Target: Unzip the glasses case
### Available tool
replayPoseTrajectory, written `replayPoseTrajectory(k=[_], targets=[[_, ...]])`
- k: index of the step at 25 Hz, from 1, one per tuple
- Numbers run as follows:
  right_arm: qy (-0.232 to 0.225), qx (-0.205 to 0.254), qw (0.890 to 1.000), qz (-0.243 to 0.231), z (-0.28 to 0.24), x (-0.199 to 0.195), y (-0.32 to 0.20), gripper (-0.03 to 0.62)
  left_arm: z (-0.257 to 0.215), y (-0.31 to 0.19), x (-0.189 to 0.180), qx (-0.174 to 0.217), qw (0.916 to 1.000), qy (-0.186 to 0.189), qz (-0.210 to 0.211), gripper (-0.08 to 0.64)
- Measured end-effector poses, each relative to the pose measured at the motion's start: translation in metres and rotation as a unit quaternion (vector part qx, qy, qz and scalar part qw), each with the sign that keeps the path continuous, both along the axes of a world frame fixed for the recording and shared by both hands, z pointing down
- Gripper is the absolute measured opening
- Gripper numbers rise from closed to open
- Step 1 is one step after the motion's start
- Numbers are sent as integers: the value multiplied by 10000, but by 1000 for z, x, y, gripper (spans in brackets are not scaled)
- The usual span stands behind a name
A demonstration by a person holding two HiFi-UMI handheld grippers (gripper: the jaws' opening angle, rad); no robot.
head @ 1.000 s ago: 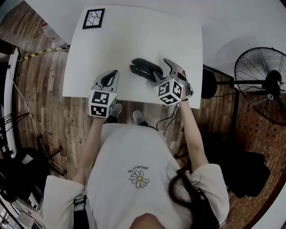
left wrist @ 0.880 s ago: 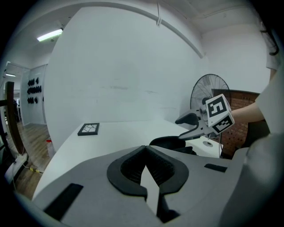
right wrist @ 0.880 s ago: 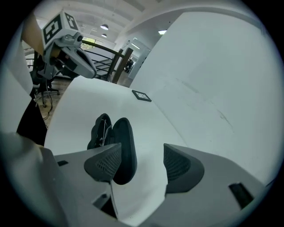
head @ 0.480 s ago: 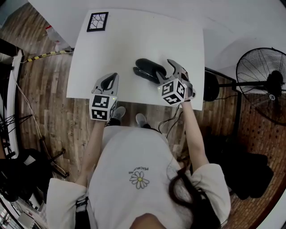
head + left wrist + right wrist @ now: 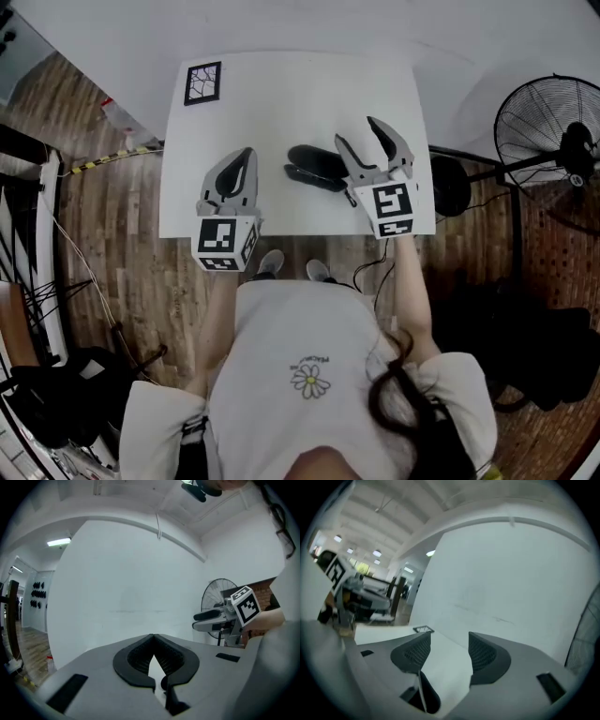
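Closest to me, both grippers hang over the near edge of the table. My left gripper points away from me. Its jaws are pinched together at the tips with nothing in them. My right gripper is spread wide with only bare tabletop between the jaws, so it's got nothing either. It's angled a bit to the right.

The glasses case lies flat on the table between the two, long axis running left-right across me. It's just left of my right gripper, whose inner finger looks to be right at the case's right end. The left gripper sits clear of it across a strip of bare table, so right is the nearer hand.

I can't make out the zip or puller from above, and neither gripper camera catches the case. Farther back there's a marker card near the far left corner.
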State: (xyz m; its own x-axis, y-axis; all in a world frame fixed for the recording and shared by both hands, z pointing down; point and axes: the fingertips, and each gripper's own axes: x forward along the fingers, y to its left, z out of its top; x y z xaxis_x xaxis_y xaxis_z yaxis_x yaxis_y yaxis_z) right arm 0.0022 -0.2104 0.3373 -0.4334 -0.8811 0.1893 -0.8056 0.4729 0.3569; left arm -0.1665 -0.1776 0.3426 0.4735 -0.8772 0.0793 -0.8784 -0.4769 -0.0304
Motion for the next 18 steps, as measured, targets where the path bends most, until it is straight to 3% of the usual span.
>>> replayPoseTrajectory(k=[3,6,7,11,18], targets=[[-1435,290,9889,243,-42,11,16,128,-32,4,5,370,9992,124,88,13],[-2128,629,9735,557,-66,23,38,51,-50,10,7,556,9980,224,182,14],[-2192,713,9707,680,-70,26,44,23,-56,11,7,637,9974,266,193,14],[-2148,829,9684,960,-71,35,63,8,-78,17,5,1120,9930,366,68,12],[-1910,745,9723,1121,-57,37,81,8,-78,17,10,1160,9924,397,58,12]])
